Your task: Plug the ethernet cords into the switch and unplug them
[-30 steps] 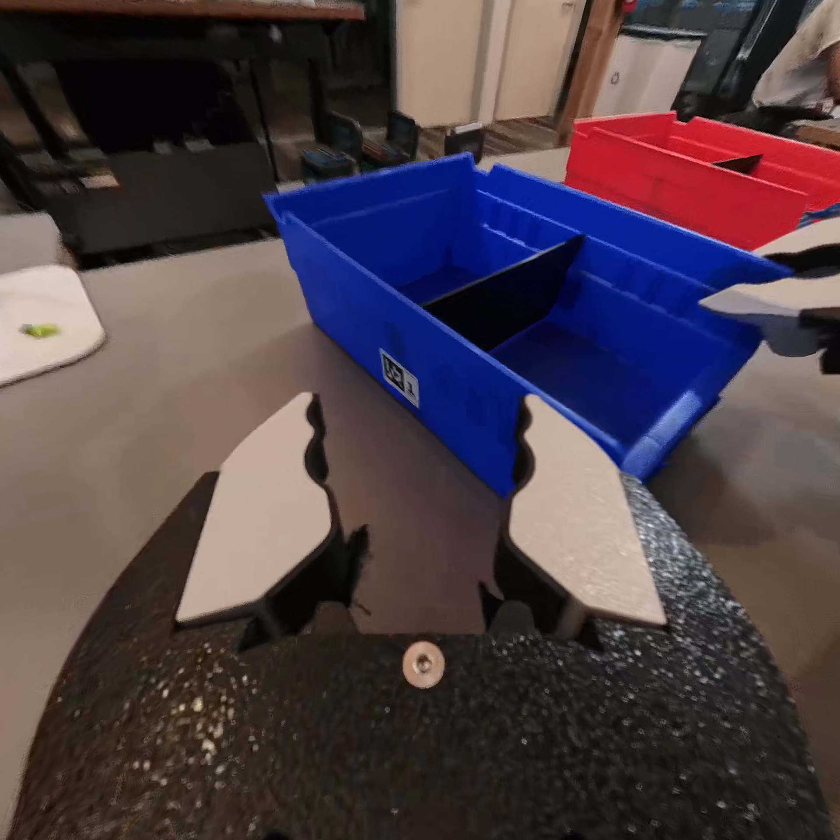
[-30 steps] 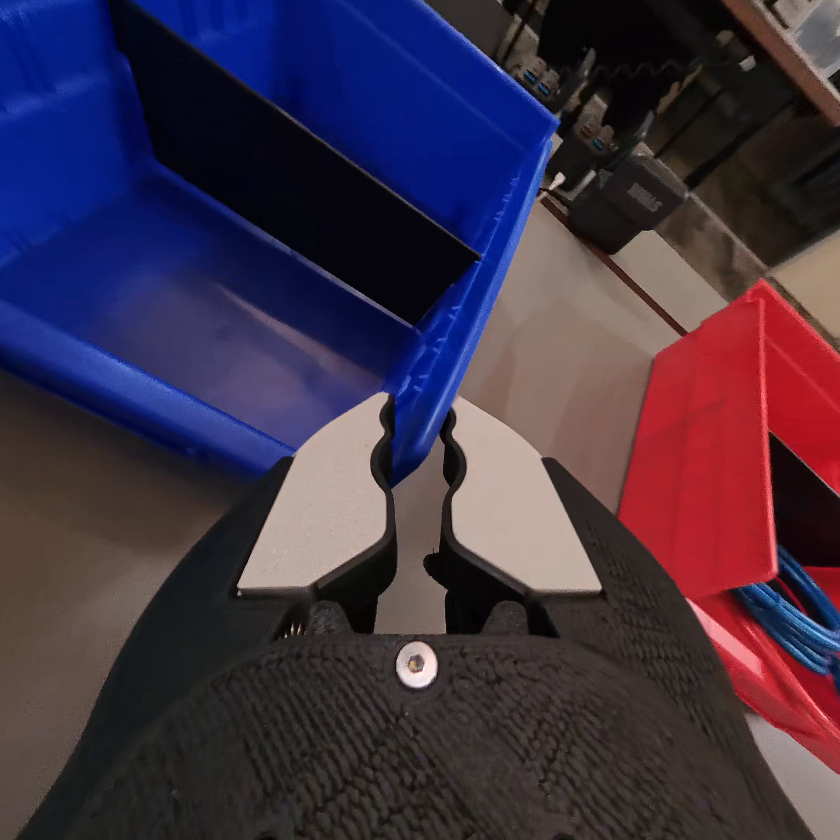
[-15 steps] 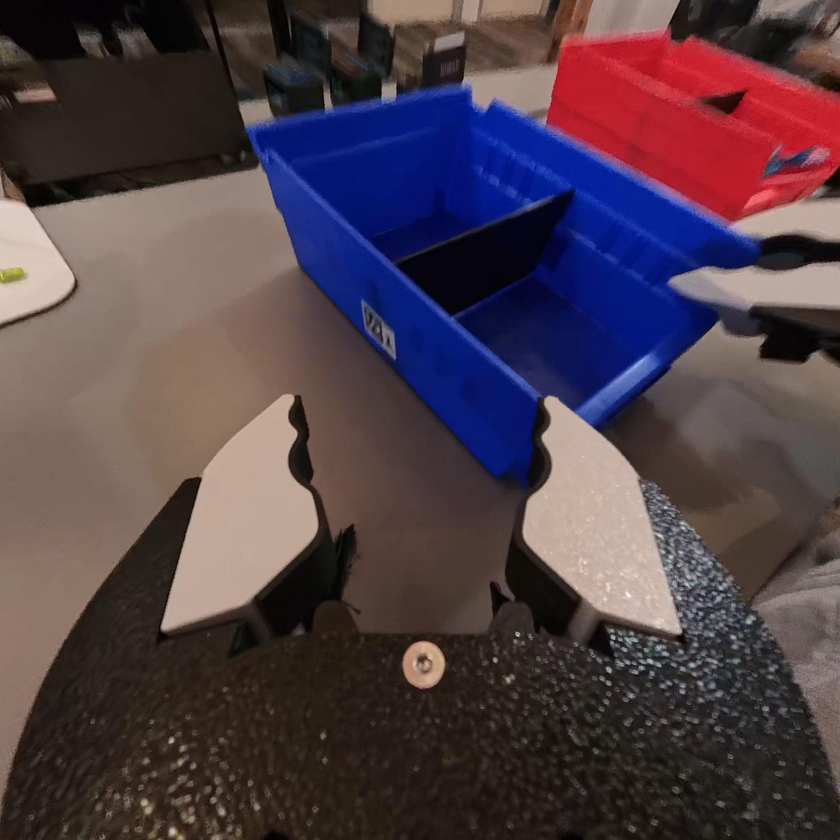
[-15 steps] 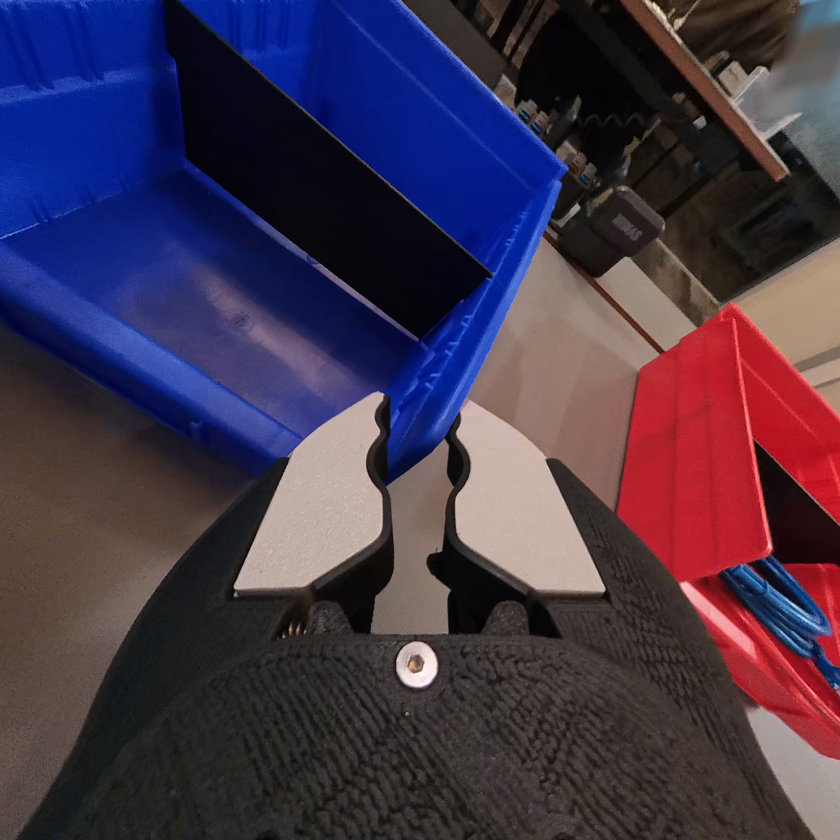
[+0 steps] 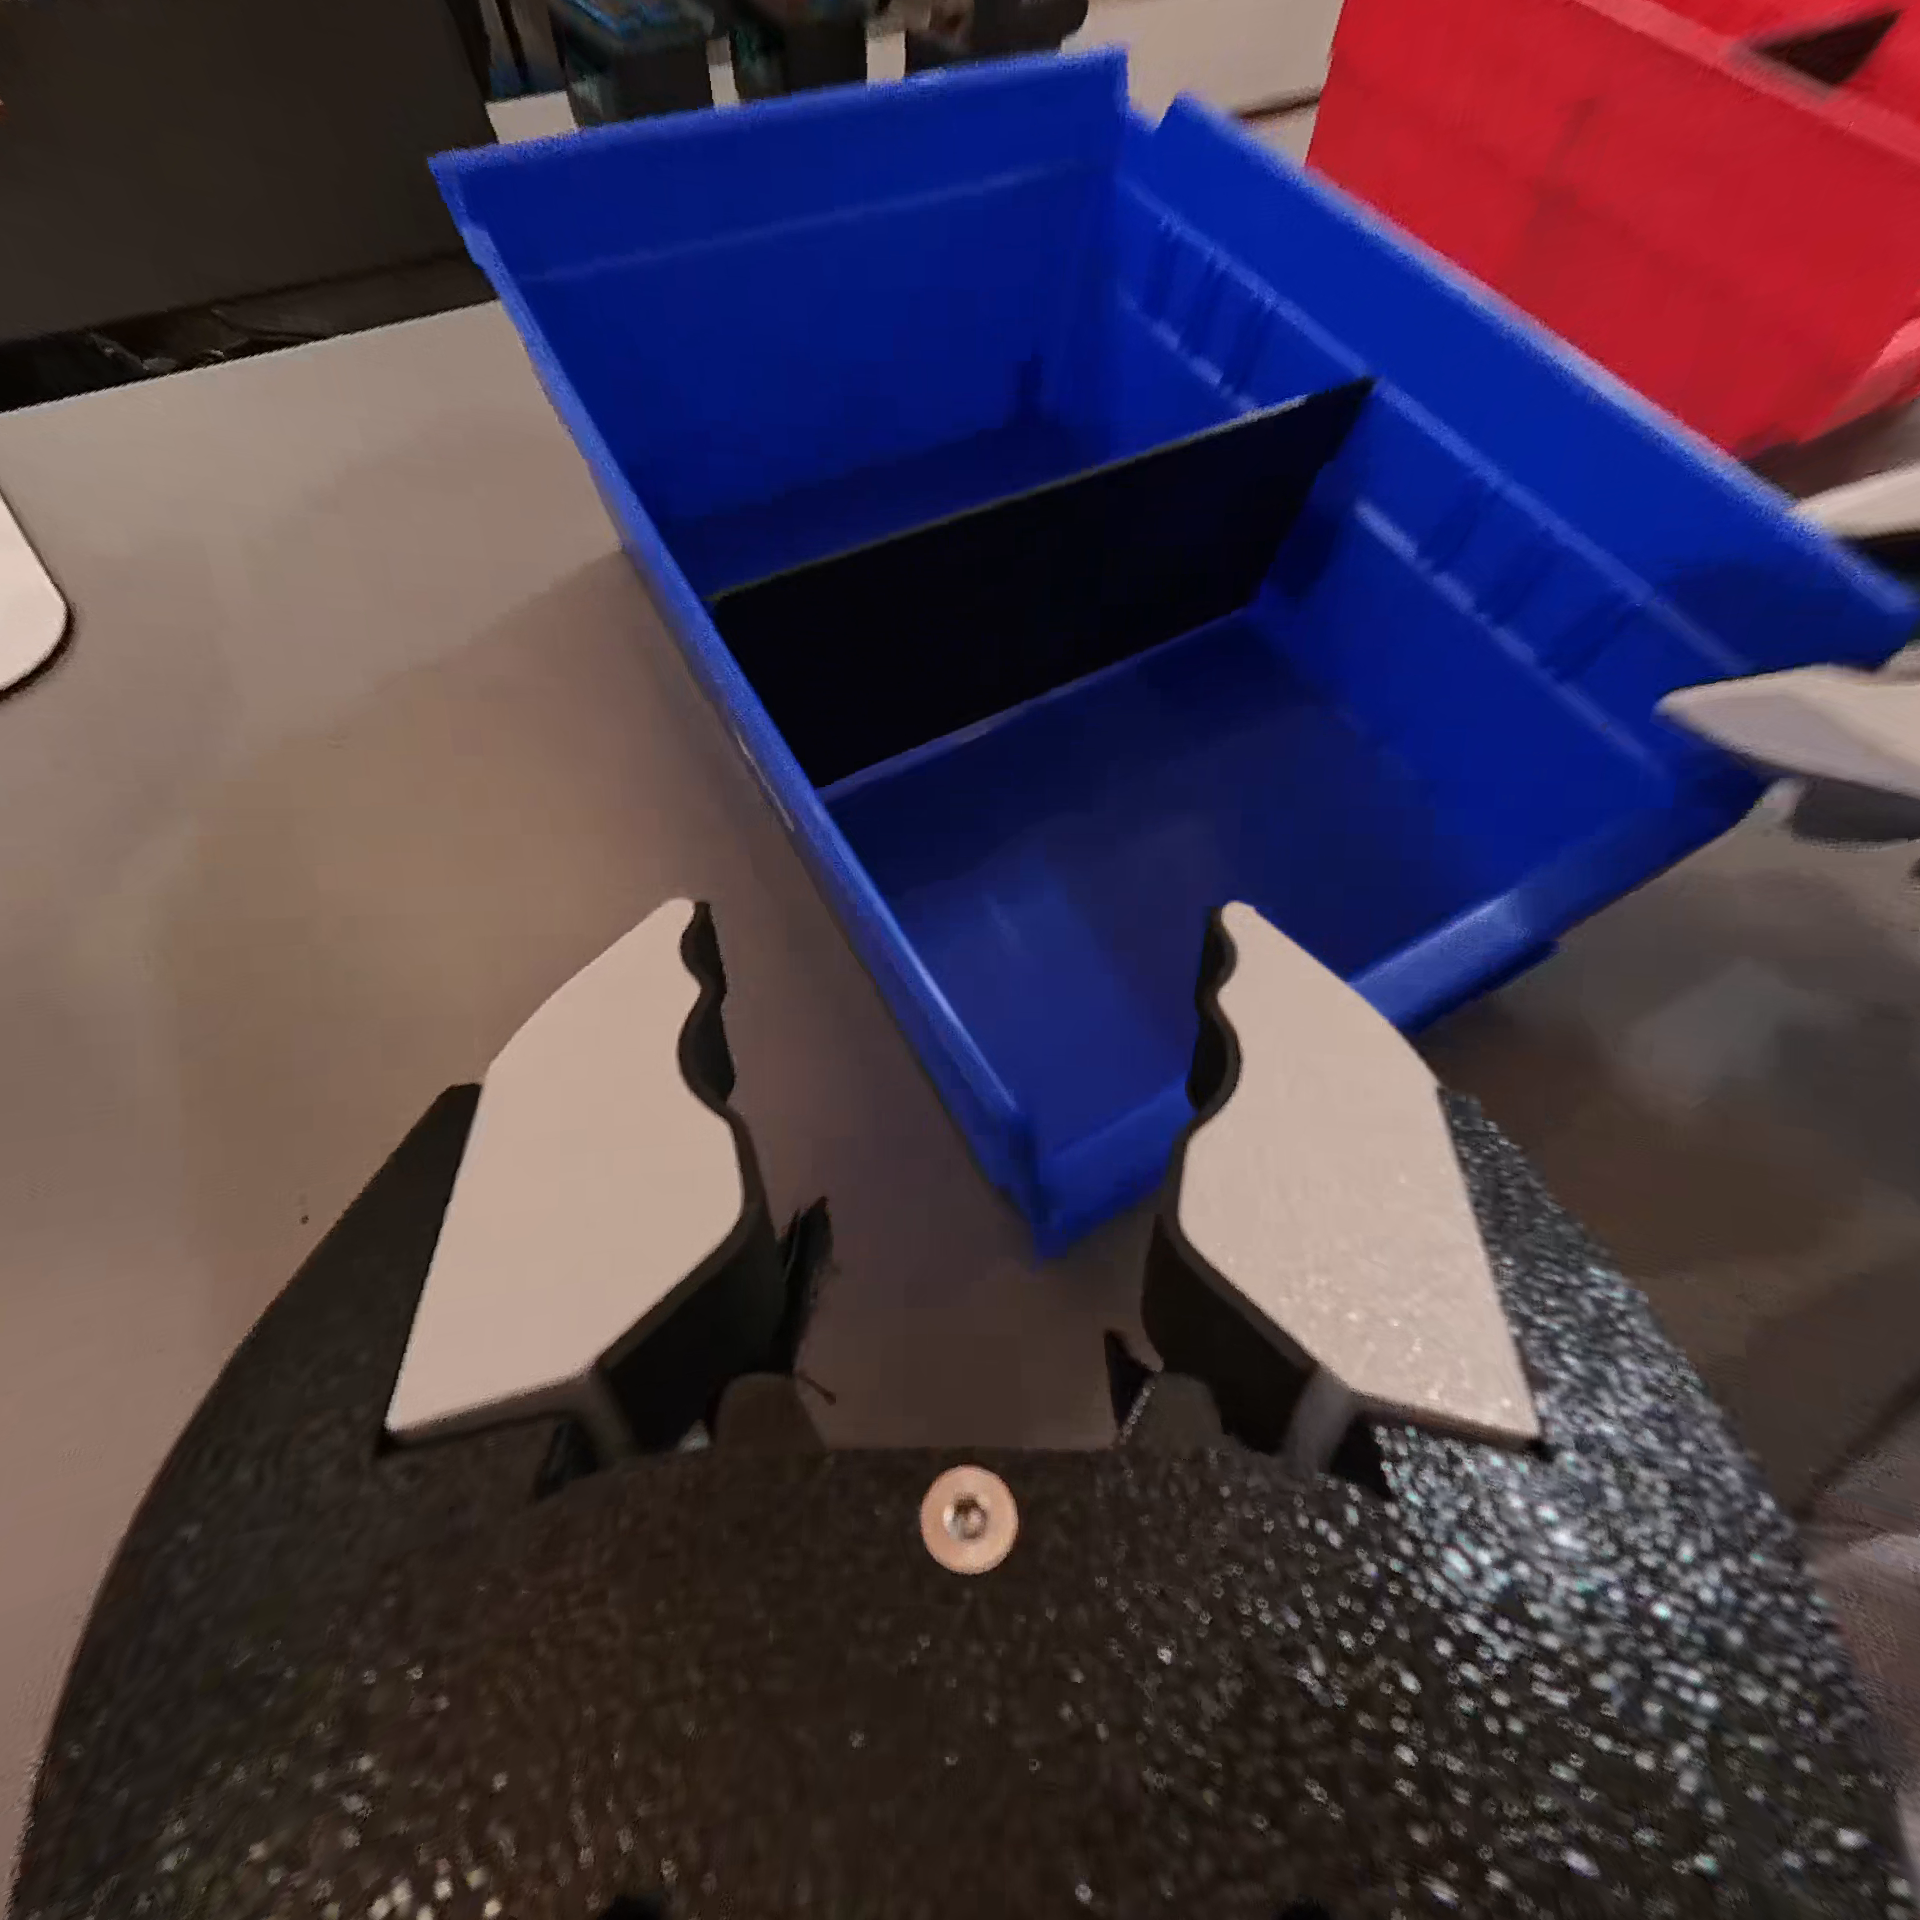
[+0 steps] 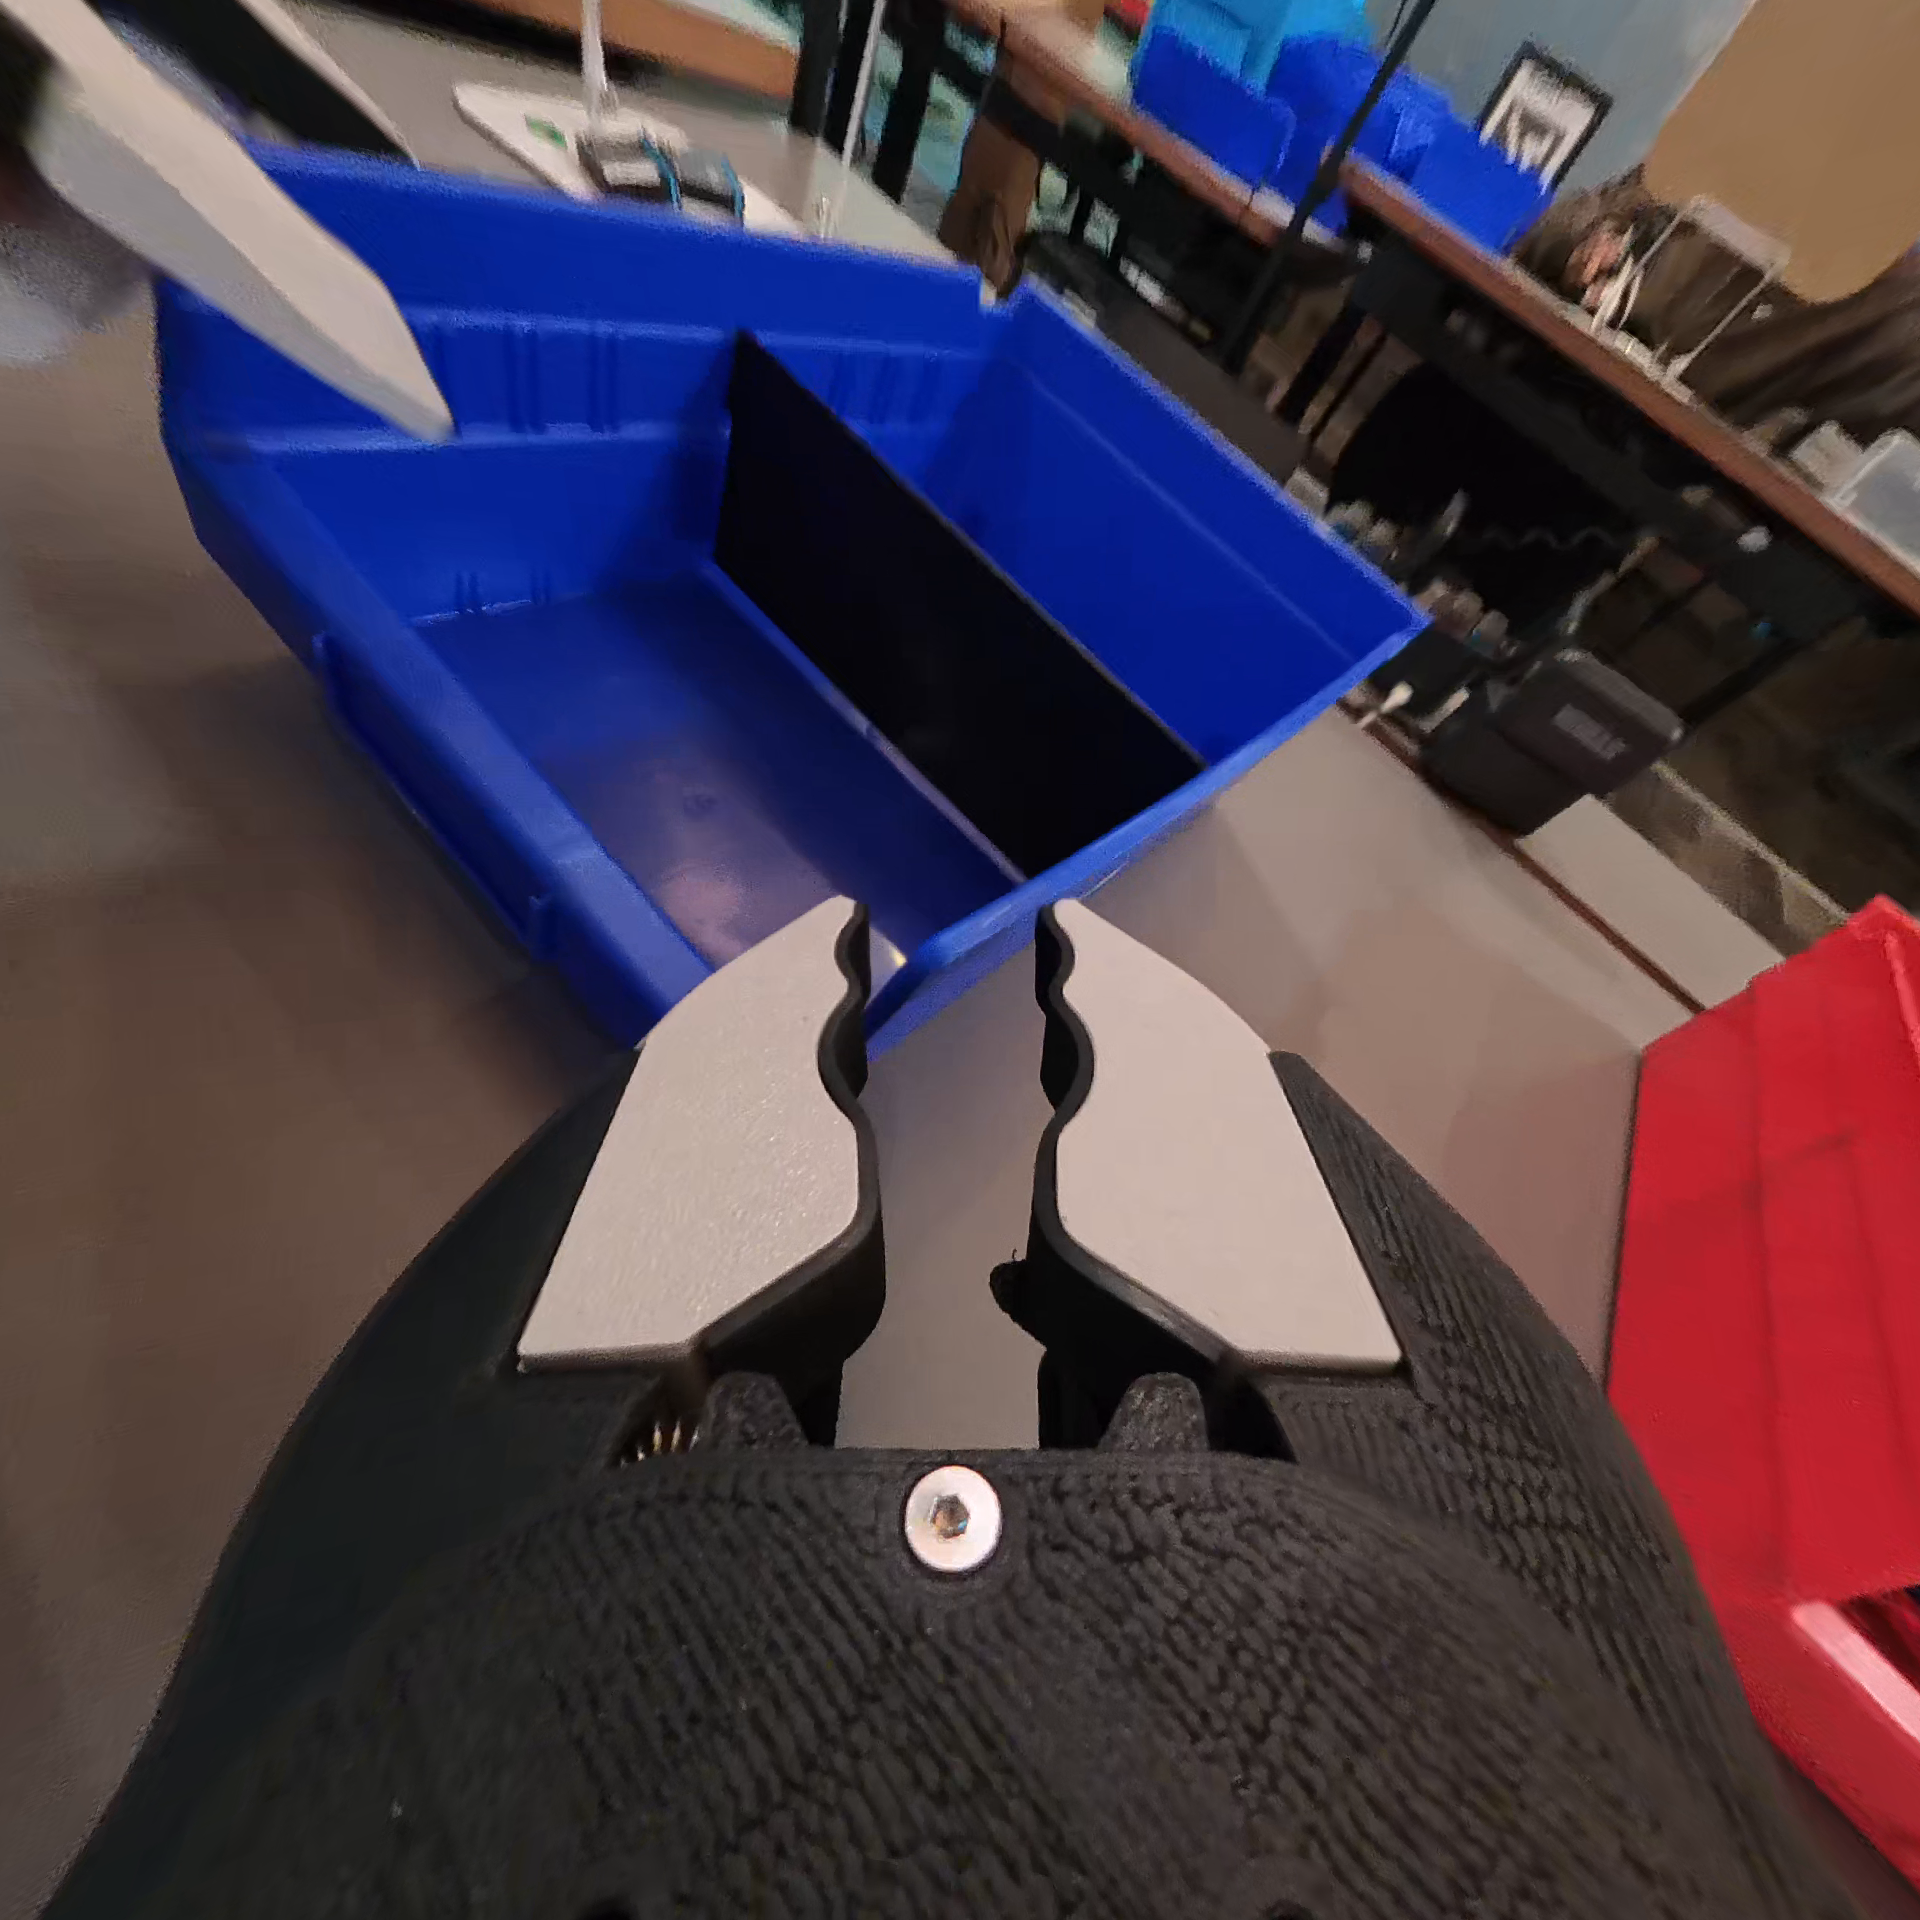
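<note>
The left gripper [image 5: 961,925] is hovering with its jaws spread wide and grasping nothing, straddling the near left corner of the blue bin [image 5: 1662,582] without clearly touching it. The bin is sitting on the grey counter [image 5: 312,727], and a black divider [image 5: 1018,634] is standing upright across it, splitting it into a near and a far compartment; what shows of both is lying bare. To the right, the right gripper [image 6: 951,920] is hanging just at the bin's near right corner, its jaws parted by a narrow gap and gripping nothing; in the right wrist view the bin's rim [image 6: 1039,894] is showing just beyond the fingertips, and whether they are touching it cannot be told. Farther right, a red bin [image 6: 1766,1299] is resting on the counter, apart from the blue one. Blurred shelving and benches are filling the far background.
</note>
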Tool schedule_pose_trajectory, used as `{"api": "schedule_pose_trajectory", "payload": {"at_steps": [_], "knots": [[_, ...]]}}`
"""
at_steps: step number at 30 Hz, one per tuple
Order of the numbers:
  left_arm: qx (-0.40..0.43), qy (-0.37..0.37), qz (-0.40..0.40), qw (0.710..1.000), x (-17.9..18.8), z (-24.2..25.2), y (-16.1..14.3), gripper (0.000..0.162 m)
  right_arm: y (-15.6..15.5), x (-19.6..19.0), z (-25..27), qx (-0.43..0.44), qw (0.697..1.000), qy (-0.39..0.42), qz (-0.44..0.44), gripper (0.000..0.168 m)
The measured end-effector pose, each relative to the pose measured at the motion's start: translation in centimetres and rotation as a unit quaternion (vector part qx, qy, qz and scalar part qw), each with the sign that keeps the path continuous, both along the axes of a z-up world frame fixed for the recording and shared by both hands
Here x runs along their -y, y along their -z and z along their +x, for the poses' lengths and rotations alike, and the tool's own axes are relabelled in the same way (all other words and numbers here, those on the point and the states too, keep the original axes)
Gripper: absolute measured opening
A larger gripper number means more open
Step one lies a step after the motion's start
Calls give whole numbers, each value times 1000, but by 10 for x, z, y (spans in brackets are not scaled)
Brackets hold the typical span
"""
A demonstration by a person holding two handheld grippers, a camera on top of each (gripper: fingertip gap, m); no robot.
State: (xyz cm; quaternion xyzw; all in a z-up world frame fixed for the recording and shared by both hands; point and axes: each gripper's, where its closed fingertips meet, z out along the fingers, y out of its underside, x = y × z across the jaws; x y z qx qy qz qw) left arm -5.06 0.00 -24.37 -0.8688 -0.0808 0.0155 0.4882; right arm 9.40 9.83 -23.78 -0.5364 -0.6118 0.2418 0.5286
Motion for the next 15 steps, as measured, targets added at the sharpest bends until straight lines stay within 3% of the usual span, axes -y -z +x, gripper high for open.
{"api": "schedule_pose_trajectory", "payload": {"at_steps": [3,6,8,15], "knots": [[-46,-18,-37,998,-2,-10,7,74,-15,-8,10,-38,999,0,-22,31],[-37,-10,-59,998,-6,-7,14,75,-24,-17,19,-63,996,3,-55,38],[-42,-12,-75,996,-7,-9,20,73,-33,-31,28,-94,993,34,-64,26],[-60,-22,-95,993,-5,-17,28,55,-51,-82,69,-134,981,129,-59,25]]}}
